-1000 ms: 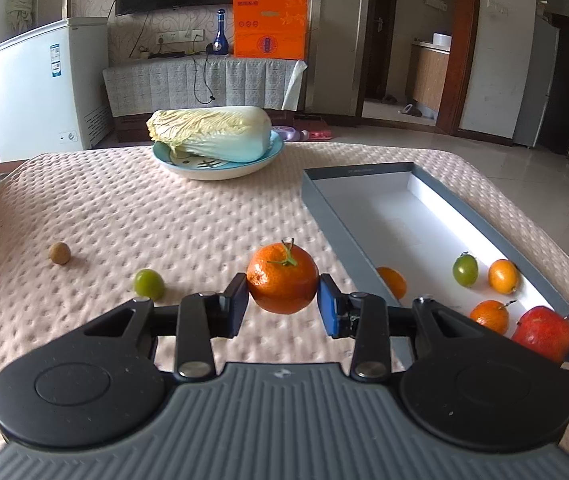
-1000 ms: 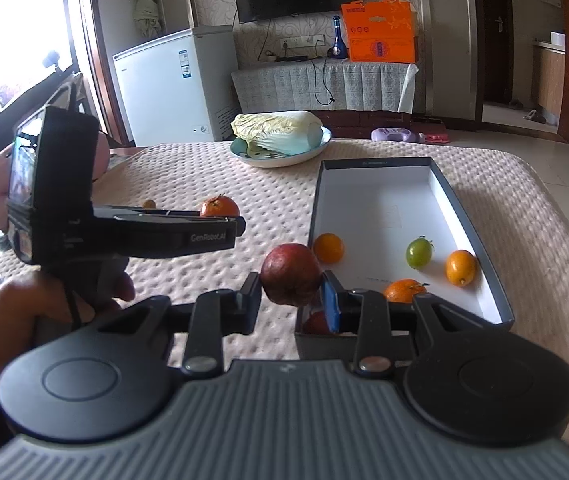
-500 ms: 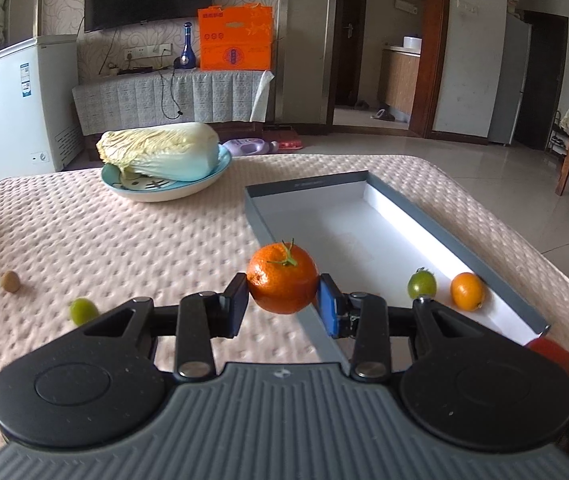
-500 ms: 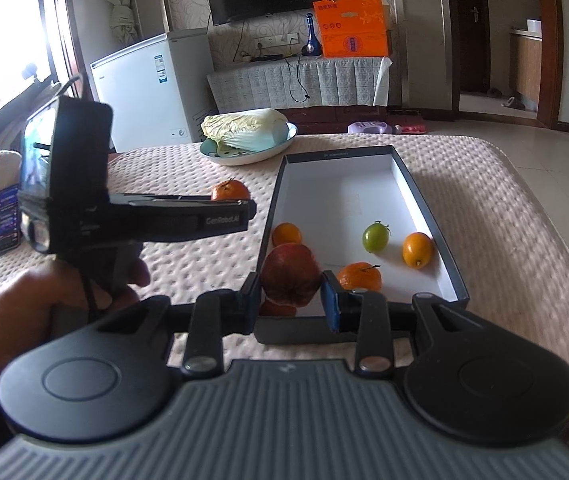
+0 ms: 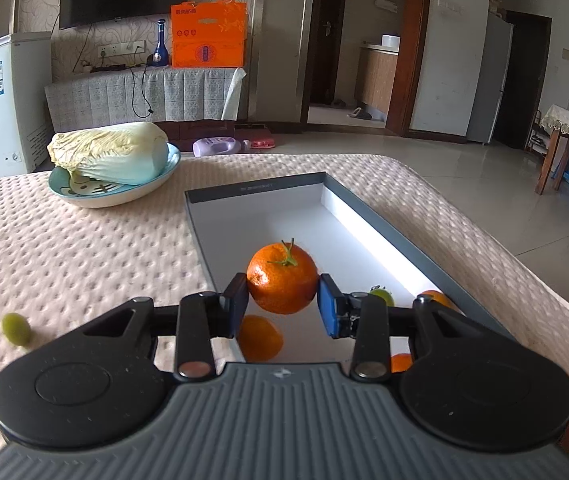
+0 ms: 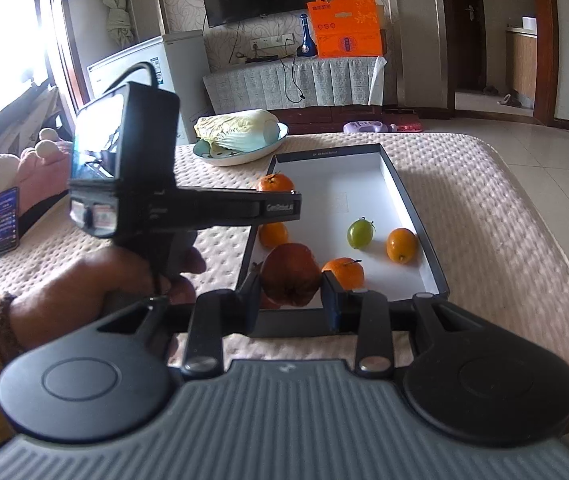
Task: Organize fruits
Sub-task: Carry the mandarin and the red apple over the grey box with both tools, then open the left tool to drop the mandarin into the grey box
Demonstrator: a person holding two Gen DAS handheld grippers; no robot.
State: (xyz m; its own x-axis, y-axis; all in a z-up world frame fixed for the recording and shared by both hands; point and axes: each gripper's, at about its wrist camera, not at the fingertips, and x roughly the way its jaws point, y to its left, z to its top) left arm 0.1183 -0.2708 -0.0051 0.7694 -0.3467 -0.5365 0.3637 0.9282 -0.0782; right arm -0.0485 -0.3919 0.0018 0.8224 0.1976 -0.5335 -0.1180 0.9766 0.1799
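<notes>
My left gripper [image 5: 283, 304] is shut on an orange mandarin [image 5: 282, 279] with a green stem, held above the near left part of the grey box [image 5: 252, 189]. In the right wrist view the left gripper [image 6: 284, 206] holds that mandarin [image 6: 275, 182] over the box's left wall [image 6: 250, 248]. My right gripper [image 6: 290, 300] is shut on a dark red pomegranate [image 6: 290, 274] just above the box's near left corner. Inside the box lie a green fruit [image 6: 360, 233] and several orange fruits [image 6: 402, 245].
A napa cabbage [image 5: 108, 152] lies on a blue plate [image 5: 164, 174] at the table's far left. A loose green fruit [image 5: 15, 329] sits on the cloth at left. A phone [image 6: 6, 220] and a pink plush toy [image 6: 24, 164] are at the table's left edge.
My left gripper moved right with the mandarin, from over the cloth to over the box. My right gripper moved forward with the pomegranate to the box's near corner.
</notes>
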